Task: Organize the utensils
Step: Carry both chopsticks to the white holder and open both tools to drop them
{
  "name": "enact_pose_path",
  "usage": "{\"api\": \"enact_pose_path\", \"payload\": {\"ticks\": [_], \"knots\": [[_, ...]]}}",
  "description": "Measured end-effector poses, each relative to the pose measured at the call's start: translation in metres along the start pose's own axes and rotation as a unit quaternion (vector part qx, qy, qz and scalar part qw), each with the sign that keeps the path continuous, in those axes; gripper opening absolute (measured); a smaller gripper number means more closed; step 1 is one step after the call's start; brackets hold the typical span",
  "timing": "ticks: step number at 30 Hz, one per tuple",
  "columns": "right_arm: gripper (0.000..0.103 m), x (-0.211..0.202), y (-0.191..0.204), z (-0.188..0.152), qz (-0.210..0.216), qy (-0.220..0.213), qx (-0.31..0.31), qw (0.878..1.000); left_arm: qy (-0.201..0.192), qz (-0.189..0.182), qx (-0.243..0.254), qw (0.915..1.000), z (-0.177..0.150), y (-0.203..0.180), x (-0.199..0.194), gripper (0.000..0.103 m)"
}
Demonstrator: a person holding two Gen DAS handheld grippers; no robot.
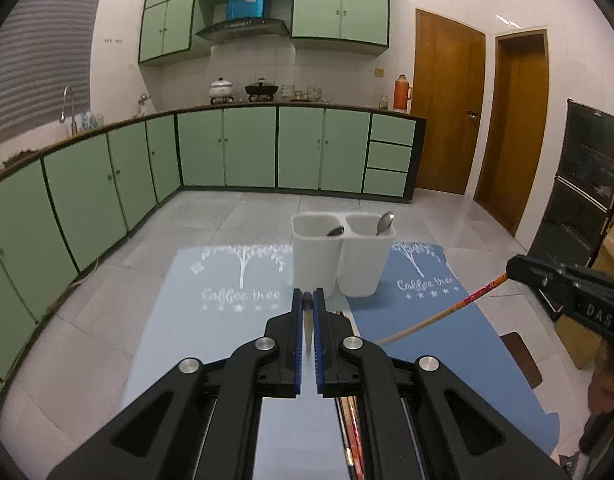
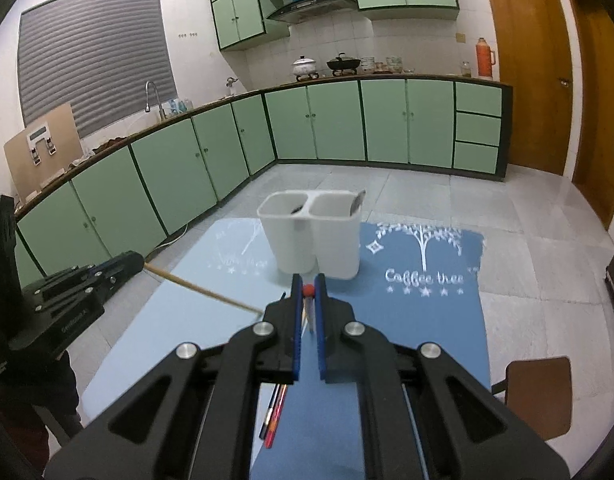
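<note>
A: What does the right claw (image 2: 308,290) hold?
B: A chopstick (image 2: 203,290), red end between the pads; the left claw (image 2: 135,258) grips the other end.
A: And ahead?
B: A white two-compartment holder (image 2: 313,240).

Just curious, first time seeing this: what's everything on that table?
White plastic two-compartment holder: one, straddling both mats.
Spoons: two, silver and dark, one per compartment.
Printed blue mats: two, lighter left, darker right.
Loose chopsticks: several, red and black, along the mats' seam.
Red-ended wooden chopstick: one, in right gripper.
Plain wooden chopstick: one, in left gripper.
Black grippers: two, blue pads, both shut.
</note>
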State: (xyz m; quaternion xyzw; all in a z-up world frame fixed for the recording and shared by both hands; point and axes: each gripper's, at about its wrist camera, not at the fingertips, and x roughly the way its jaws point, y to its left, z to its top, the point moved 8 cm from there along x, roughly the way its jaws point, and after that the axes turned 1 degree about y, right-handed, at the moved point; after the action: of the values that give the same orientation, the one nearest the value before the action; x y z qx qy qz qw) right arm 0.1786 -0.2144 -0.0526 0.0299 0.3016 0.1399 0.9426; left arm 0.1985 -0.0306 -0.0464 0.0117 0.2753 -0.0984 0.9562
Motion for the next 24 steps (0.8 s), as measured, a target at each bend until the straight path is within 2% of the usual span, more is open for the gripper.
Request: {"api": "enact_pose_path", "payload": {"ticks": [7,13,19,24], "knots": [[0.005,0.009,0.0,0.021,0.008,0.015,-0.013,1.0,0.0,-0.011,-0.005,0.9999,0.014,0.005,0.005,0.005],[0.005,-0.001,-0.002,0.044,0.03,-0.002,-0.007,1.0,-0.012,-0.017,-0.008,0.9998,0.026,0.008,-0.003,0.005],[0.005,-0.022,-0.005,0.094,0.052,-0.046,0.001,0.998,-0.062,-0.02,-0.004,0.9978,0.071,0.01,-0.021,0.005],[0.005,-0.03,-0.01,0.143,0.037,-0.096,-0.009,0.995,-0.12,-0.022,-0.005,0.9926,0.123,0.01,-0.031,0.005]]}}
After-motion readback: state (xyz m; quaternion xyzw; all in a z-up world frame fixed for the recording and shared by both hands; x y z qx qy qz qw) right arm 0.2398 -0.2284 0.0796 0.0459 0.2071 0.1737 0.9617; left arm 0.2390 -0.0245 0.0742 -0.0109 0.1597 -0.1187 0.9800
